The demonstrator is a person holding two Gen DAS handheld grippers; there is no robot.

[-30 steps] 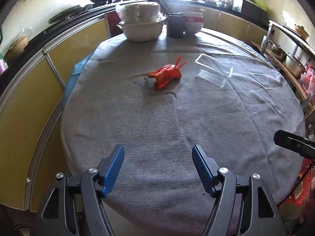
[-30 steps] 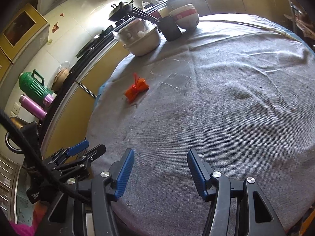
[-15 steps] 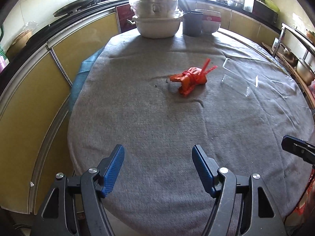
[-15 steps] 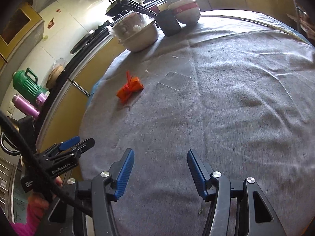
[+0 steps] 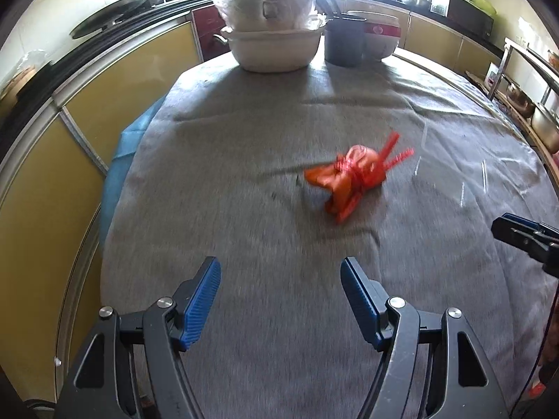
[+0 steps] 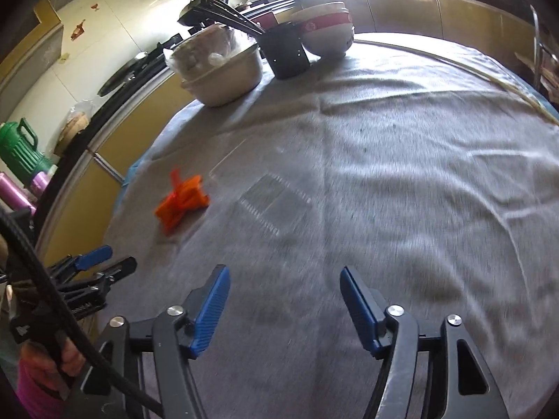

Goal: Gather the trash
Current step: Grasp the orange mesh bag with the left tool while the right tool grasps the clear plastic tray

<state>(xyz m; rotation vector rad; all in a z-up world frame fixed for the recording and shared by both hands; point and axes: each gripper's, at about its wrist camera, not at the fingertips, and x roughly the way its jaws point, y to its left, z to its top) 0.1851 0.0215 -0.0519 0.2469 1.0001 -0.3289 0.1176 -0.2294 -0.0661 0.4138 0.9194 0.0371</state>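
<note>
A crumpled orange plastic bag [image 5: 351, 178] lies on the grey tablecloth [image 5: 244, 209], ahead and slightly right of my open, empty left gripper [image 5: 281, 296]. It also shows in the right wrist view [image 6: 181, 200], far left of my open, empty right gripper [image 6: 284, 303]. A clear plastic wrapper [image 6: 276, 202] lies flat ahead of the right gripper; in the left wrist view it [image 5: 471, 174] is faint, right of the bag. The right gripper's tip [image 5: 524, 235] shows at the right edge there, and the left gripper [image 6: 91, 269] at the lower left here.
At the table's far edge stand a white pot wrapped in plastic [image 5: 272, 45], a dark cup with utensils [image 5: 344, 40] and a red-and-white bowl [image 5: 380, 36]. Yellow cabinets [image 5: 52, 174] run along the left. A metal rack with pots [image 5: 531, 104] stands at the right.
Both grippers have moved forward over the table toward the orange bag and the wrapper, which look larger and nearer. Both stay open.
</note>
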